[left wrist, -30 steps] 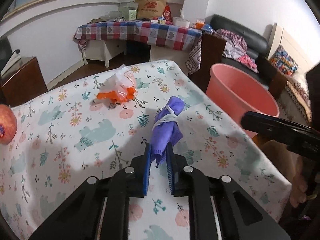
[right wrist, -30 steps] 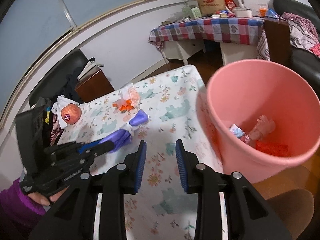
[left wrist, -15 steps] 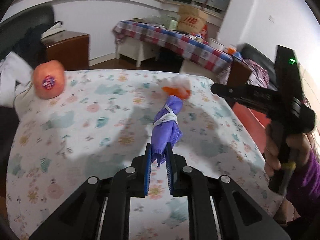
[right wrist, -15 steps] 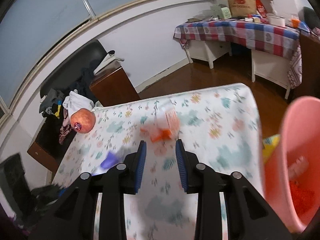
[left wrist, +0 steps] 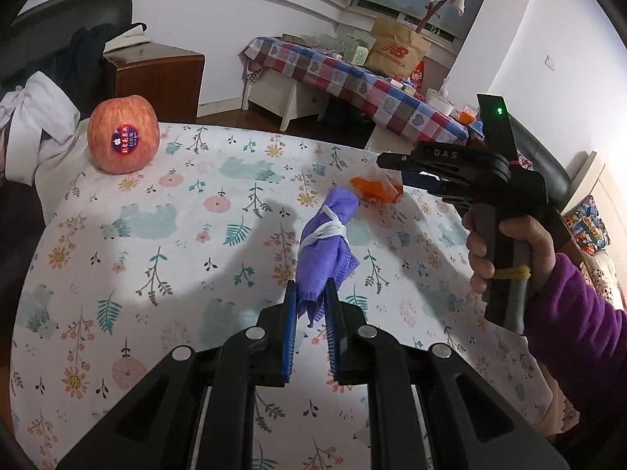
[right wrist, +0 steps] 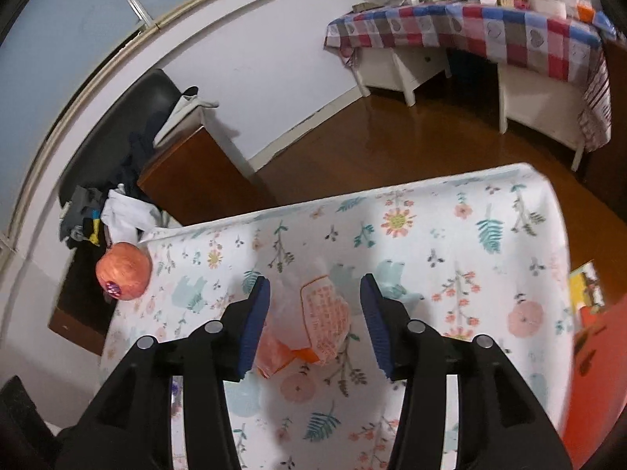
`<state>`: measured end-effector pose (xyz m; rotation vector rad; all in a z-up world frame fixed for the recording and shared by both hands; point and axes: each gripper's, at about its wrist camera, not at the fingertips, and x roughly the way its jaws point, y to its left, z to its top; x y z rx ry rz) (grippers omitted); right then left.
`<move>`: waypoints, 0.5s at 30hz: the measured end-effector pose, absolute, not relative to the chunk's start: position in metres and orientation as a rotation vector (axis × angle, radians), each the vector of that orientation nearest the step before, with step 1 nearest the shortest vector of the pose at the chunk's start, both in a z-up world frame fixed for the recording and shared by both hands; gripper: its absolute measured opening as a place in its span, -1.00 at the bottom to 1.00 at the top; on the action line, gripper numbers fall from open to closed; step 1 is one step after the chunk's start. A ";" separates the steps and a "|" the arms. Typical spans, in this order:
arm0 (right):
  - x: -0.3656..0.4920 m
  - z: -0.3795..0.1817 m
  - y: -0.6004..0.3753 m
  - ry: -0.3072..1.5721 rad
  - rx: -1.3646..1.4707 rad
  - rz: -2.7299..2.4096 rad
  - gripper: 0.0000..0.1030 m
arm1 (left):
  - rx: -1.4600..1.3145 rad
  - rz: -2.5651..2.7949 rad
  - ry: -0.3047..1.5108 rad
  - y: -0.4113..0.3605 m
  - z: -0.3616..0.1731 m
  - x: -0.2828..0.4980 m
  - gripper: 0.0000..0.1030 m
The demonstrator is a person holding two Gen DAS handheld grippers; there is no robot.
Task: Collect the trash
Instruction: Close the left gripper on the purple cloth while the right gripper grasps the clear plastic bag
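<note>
The left gripper pinches the near end of a purple cloth bundle tied with white, over the floral tablecloth. The right gripper is opening, its jaws either side of an orange-and-clear plastic wrapper lying on the cloth, pads not pressing it.
</note>
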<state>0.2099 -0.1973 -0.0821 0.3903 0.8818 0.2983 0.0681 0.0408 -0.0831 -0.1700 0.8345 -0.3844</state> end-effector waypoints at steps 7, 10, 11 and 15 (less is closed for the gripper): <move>0.184 -0.075 -0.184 0.855 0.293 0.325 -0.23 | -0.168 -0.382 0.832 0.038 -0.081 0.066 -0.76; 0.170 -0.075 -0.185 0.849 0.275 0.313 -0.42 | -0.162 -0.379 0.827 0.035 -0.078 0.064 -0.76; 0.165 -0.074 -0.187 0.846 0.275 0.310 -0.49 | -0.161 -0.379 0.824 0.034 -0.077 0.063 -0.76; 0.140 -0.069 -0.194 0.829 0.297 0.318 -0.55 | -0.155 -0.377 0.813 0.030 -0.071 0.057 -0.76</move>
